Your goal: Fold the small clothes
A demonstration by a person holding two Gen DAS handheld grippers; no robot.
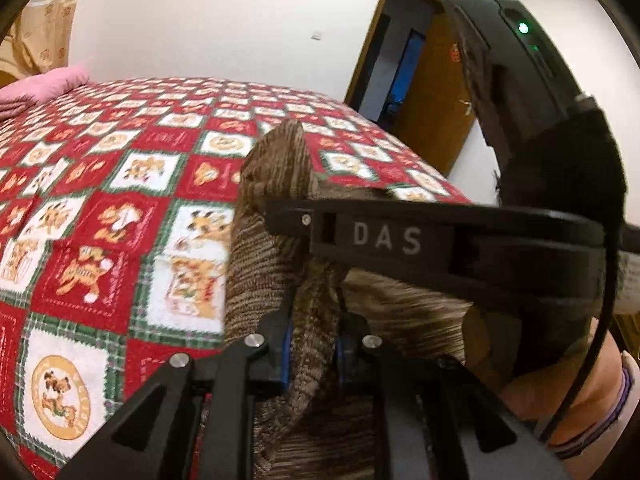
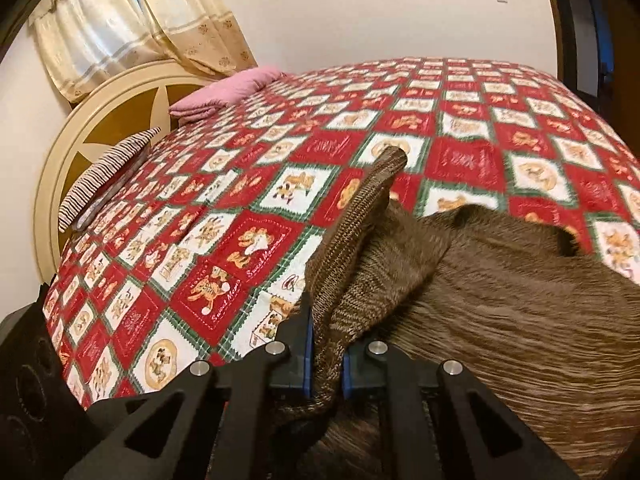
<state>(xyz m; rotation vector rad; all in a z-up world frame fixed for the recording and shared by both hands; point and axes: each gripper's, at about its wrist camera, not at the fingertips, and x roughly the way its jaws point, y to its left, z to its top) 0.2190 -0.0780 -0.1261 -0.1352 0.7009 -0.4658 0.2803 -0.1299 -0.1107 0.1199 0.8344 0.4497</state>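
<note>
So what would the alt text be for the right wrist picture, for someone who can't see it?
The right gripper pinches a bunched fold of a brown knitted garment above a bed with a red, white and green patchwork bedspread. A pink folded cloth, a striped pillow and cream curtains lie beyond.

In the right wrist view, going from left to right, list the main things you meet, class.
Round headboard → striped pillow → pink folded cloth → right gripper clamping the brown knit garment.
</note>
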